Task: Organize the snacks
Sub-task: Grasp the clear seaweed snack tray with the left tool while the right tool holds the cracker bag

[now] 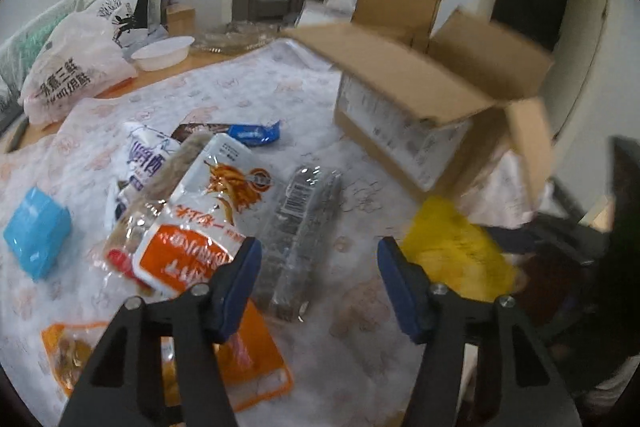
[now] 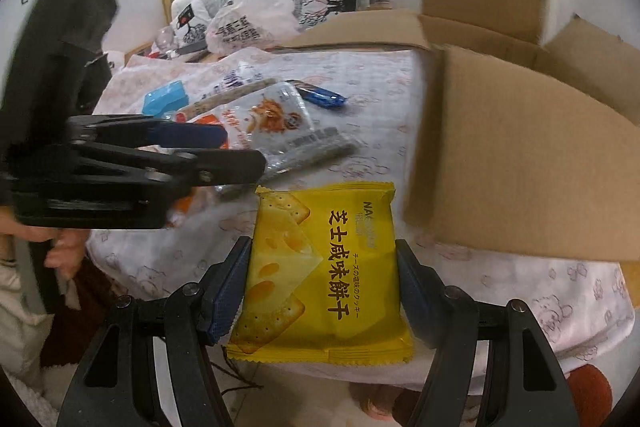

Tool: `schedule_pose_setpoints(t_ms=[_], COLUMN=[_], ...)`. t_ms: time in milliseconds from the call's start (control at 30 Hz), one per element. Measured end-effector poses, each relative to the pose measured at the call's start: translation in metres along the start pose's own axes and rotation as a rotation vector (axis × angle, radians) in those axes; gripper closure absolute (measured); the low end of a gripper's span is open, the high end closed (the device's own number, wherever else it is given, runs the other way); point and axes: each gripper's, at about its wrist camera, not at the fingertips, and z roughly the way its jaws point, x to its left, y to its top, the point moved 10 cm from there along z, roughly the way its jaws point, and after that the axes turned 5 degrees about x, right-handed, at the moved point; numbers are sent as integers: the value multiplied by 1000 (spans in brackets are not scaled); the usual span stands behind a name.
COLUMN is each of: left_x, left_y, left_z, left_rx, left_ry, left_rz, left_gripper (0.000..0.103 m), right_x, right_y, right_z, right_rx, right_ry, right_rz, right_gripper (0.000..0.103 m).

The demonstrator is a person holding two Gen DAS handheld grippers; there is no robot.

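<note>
1. One open cardboard box [image 1: 404, 115] stands at the tabletop's [image 1: 304, 99] far right edge.
2. Yellow cracker packet [image 2: 324, 267], long axis pointing away from the camera, is clamped in the right hand-held gripper [image 2: 322, 291] at the near edge.
3. Left hand-held gripper [image 1: 320, 267] hangs part-open and empty above a clear-wrapped bar [image 1: 300, 227].

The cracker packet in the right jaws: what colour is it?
Yellow, clearest in right wrist view.
</note>
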Motion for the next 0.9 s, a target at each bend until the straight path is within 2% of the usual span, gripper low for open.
schedule_pose_setpoints(t_ms=[33, 100, 233, 267, 333, 433, 567, 667, 733, 800, 900], left_x=[2, 5, 1, -2, -6, -10, -13, -11, -9, -10, -13], left_y=[0, 0, -5, -6, -8, -10, -8, -2, 0, -1, -8], left_z=[9, 21, 30, 30, 29, 28, 30, 37, 38, 37, 31], left_rx=[22, 56, 84, 88, 100, 116, 114, 110, 107, 108, 119], left_ry=[34, 57, 45, 49, 48, 28, 52, 79, 85, 87, 86], left_rz=[8, 7, 16, 26, 47, 45, 46, 34, 17, 19, 16], left_gripper=[45, 45, 48, 51, 66, 66, 65, 59, 59, 65, 65], right_x=[-4, -6, -8, -8, -9, -10, -11, -12, -11, -11, -12], right_y=[-1, -3, -4, -5, -5, -7, -9, -9, -9, -8, -4], right_z=[-1, -2, -5, -5, -6, -9, -12, -10, -9, -8, -8], right_rx=[-1, -2, -9, -10, -12, -15, -22, -17, -14, -13, -20], right_ry=[1, 20, 31, 34, 41, 44, 43, 44, 32, 38, 17], right_rz=[8, 18, 19, 21, 26, 34, 40, 52, 53, 59, 57], right_gripper=[38, 38, 38, 38, 38, 38, 38, 38, 38, 38, 38])
